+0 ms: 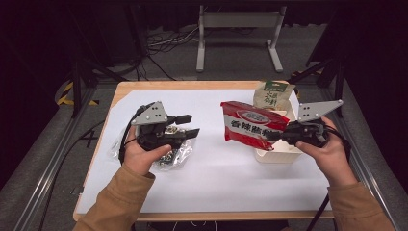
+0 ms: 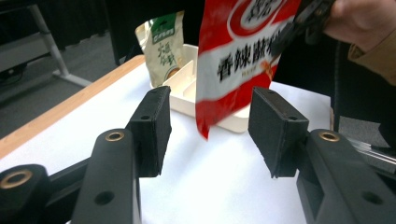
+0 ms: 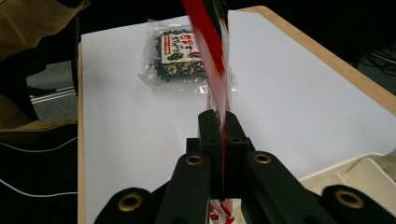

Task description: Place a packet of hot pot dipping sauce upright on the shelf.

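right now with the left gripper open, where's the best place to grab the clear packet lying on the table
Probably the clear packet's flat sealed edge, coming down from above with the left gripper. It lies flat on the white sheet, bulging mid-pack, so the thin rim likely suits the jaws best.

Two snack packets, a tray and a pouch laid out on the worktop

The clear seaweed packet lies at the left of the worktop, under the left tongs. The divided tray sits at the right, with the standing pouch at its far end. The chilli snack bag hangs above the tray's left edge, in the right tongs, well apart from the seaweed packet.
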